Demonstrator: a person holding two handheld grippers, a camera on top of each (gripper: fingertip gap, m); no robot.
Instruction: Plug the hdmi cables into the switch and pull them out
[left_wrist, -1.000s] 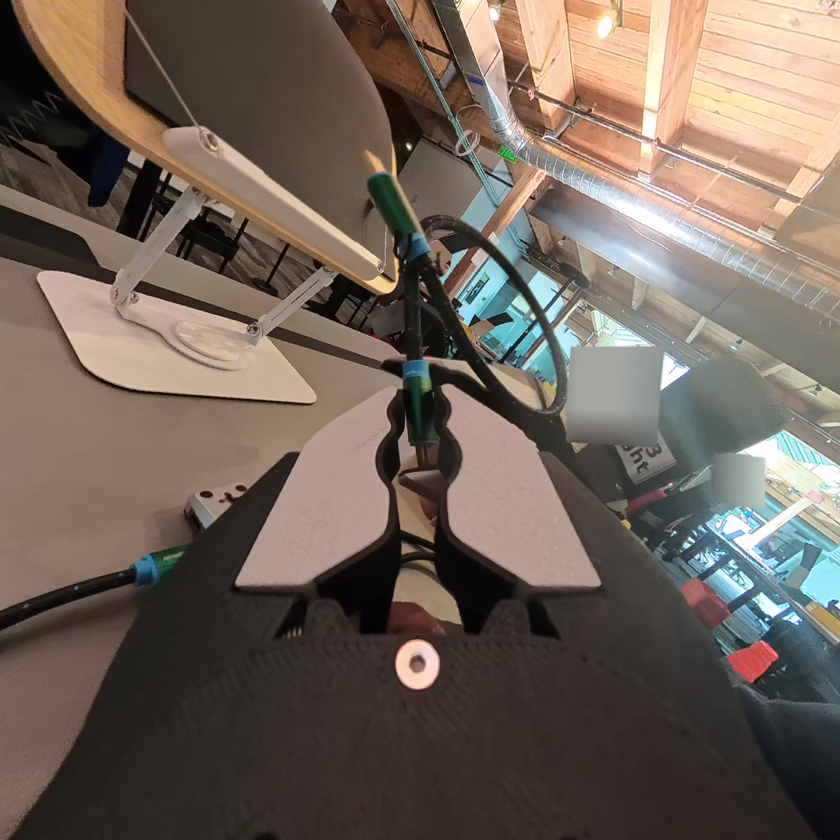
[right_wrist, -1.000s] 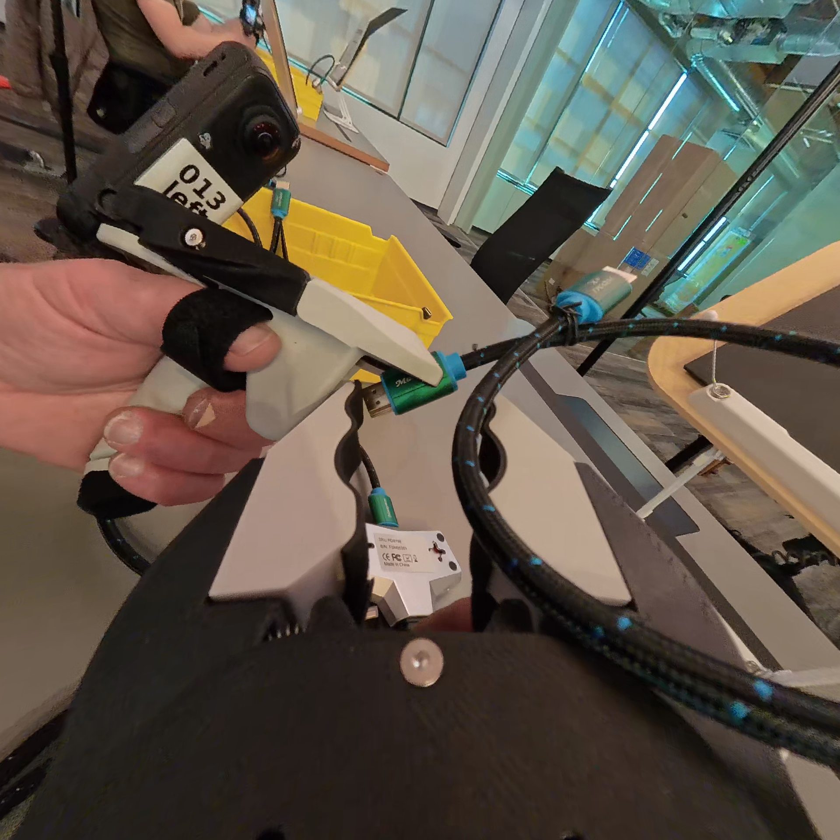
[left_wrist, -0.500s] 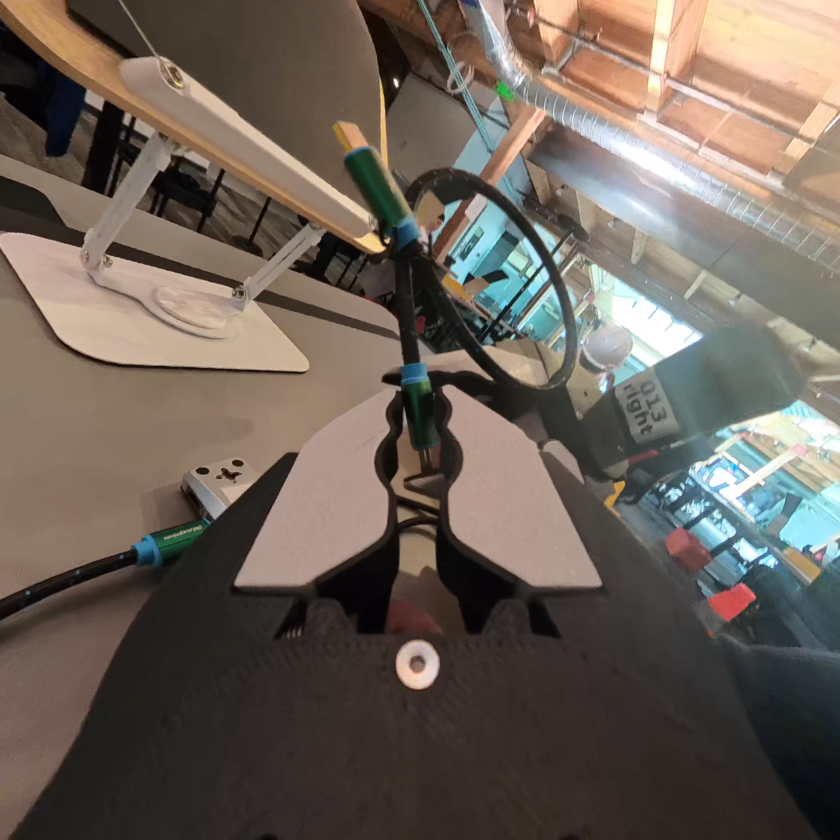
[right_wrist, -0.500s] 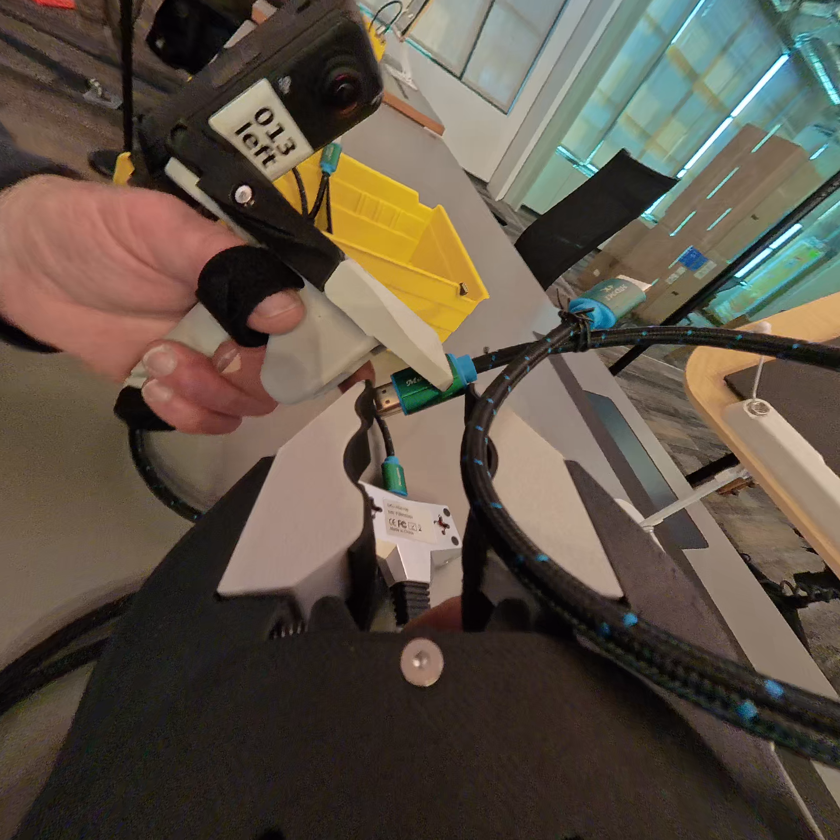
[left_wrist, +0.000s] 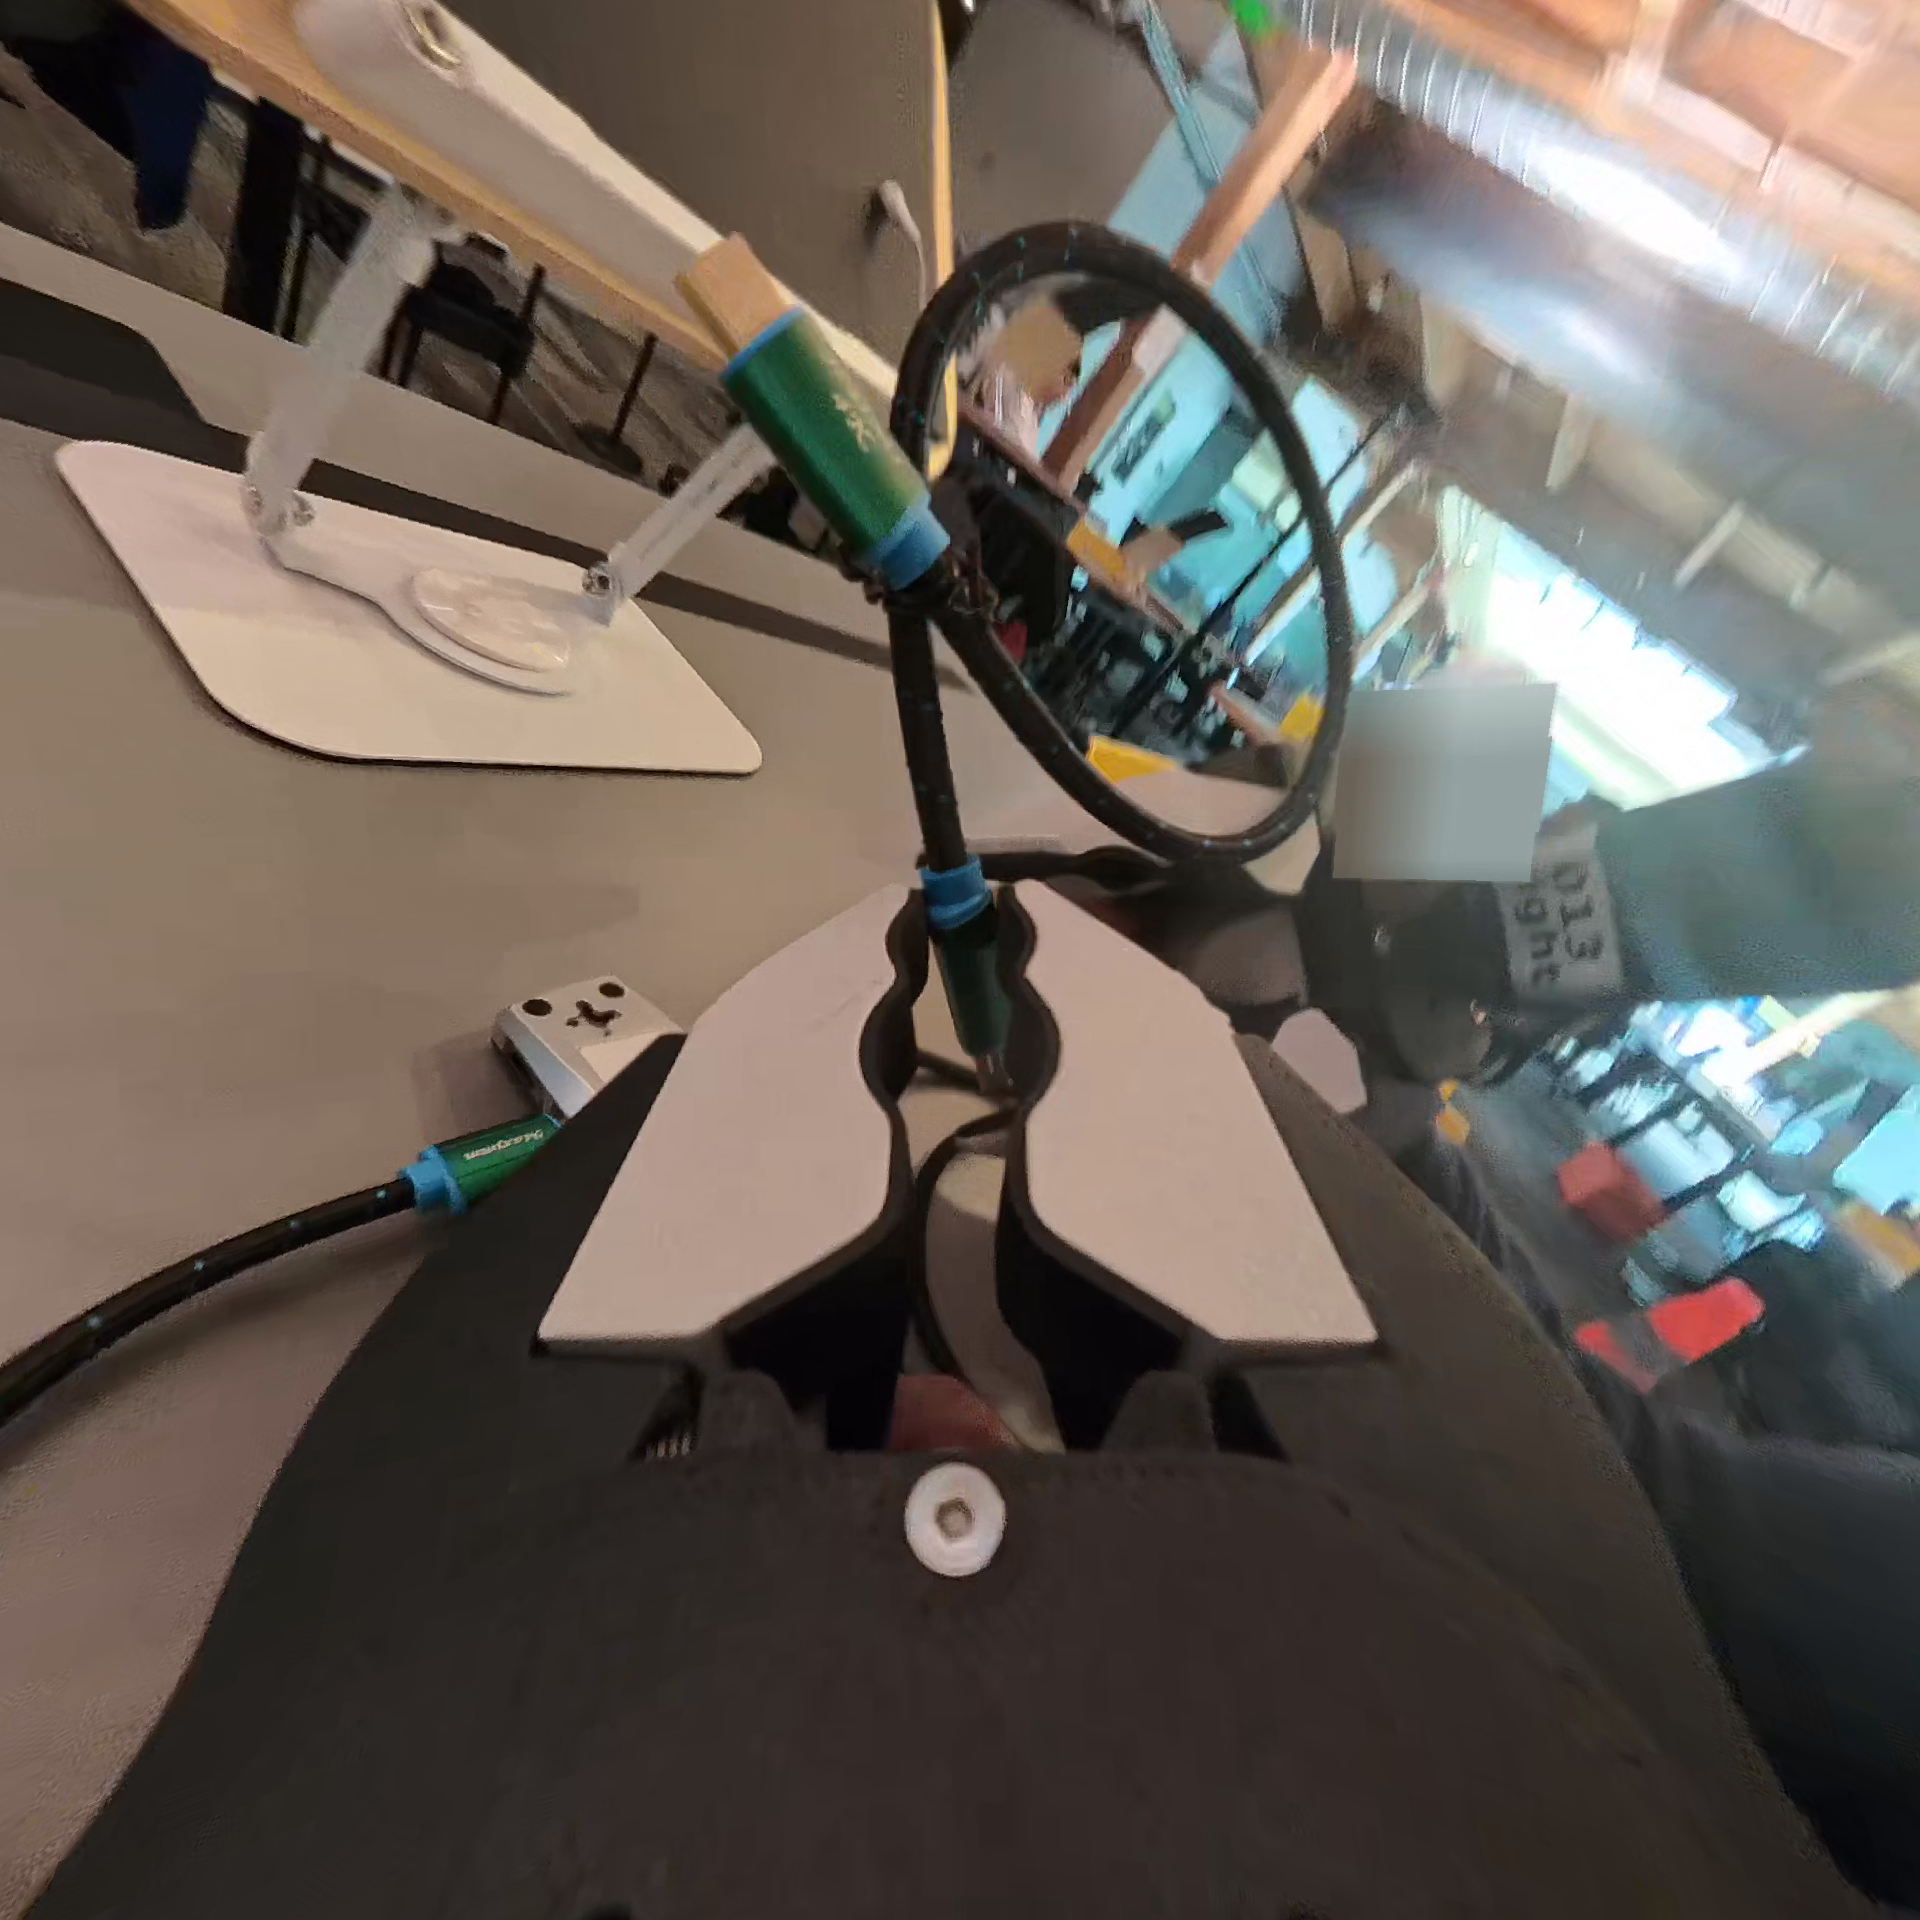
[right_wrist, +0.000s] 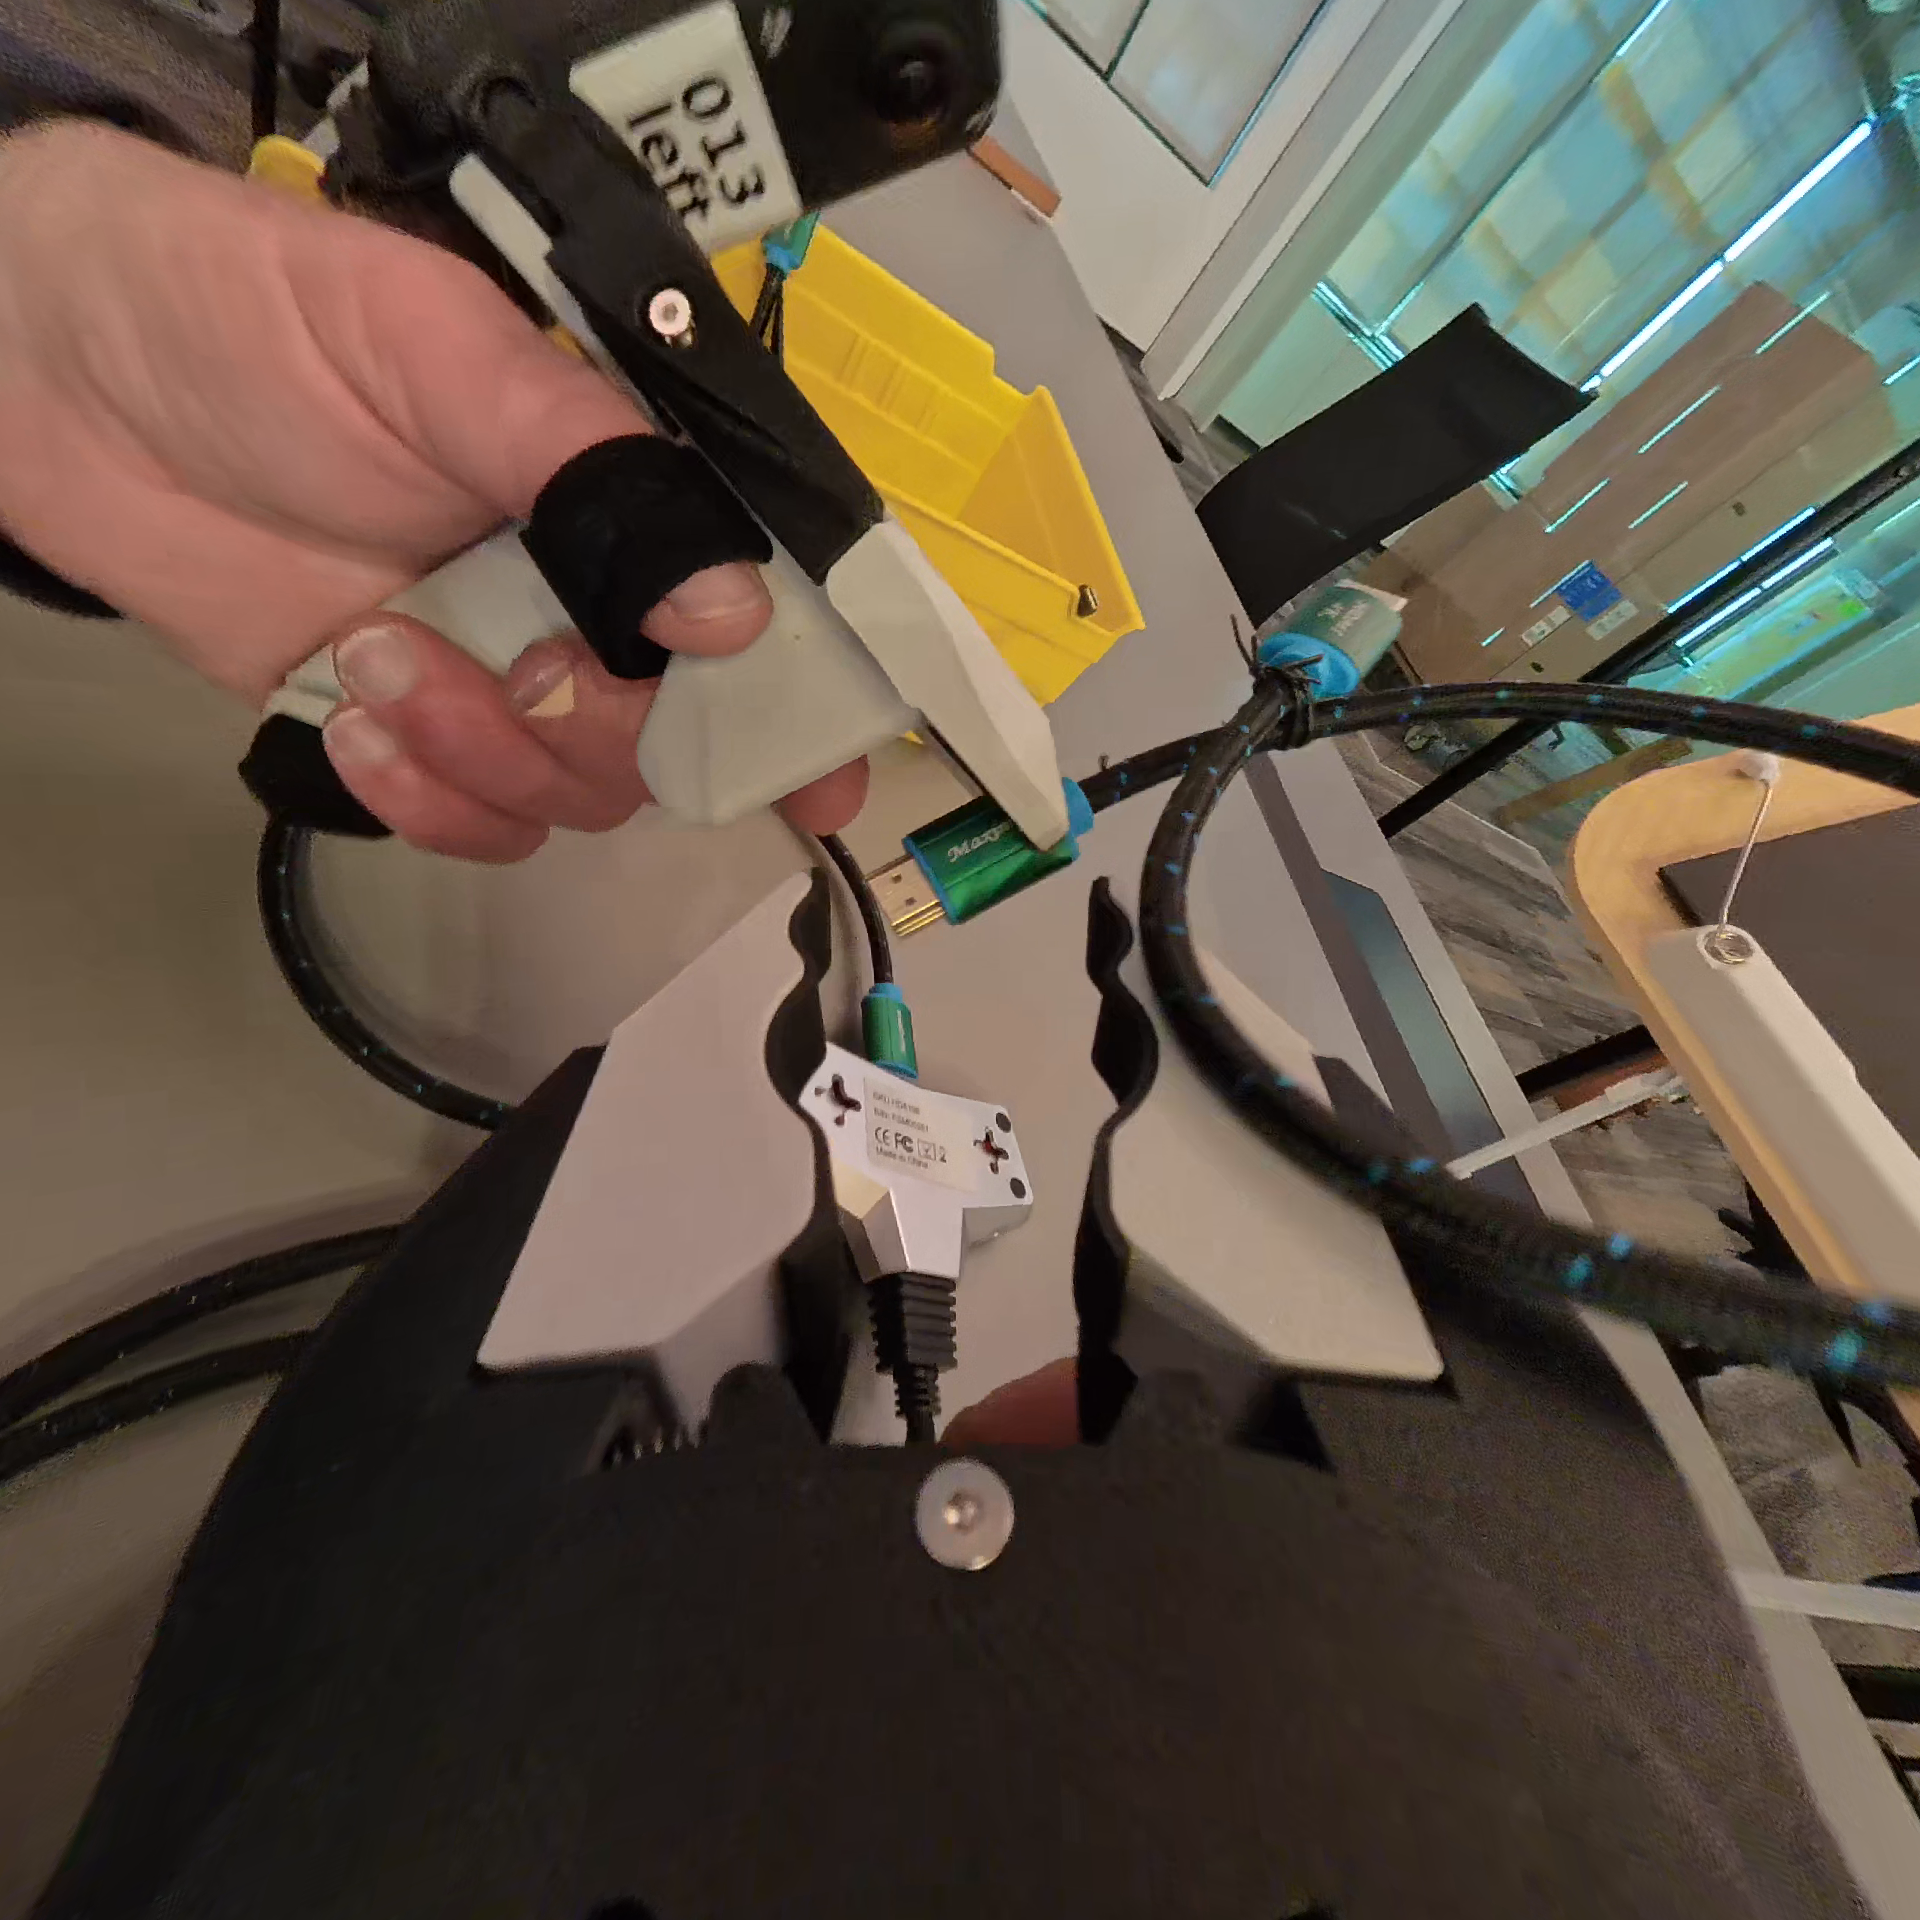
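Grey tabletop, timber-beamed workshop; left gripper pinches a green metal HDMI plug. Only the right view shows the right gripper spread wide around the silver switch.

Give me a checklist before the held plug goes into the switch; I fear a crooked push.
1. Green metal HDMI plug gripped in the left gripper: ok, jaws shut on it.
2. Silver metal switch box clamped by the right gripper: not ok, jaws open around it.
3. Plug's gold tip lined up with a free port: not ok, it hangs above the switch at an angle.
4. Free port clear: cannot tell, its opening is hidden.
5. Black braided cable clear of the right gripper: not ok, it lies across one finger.
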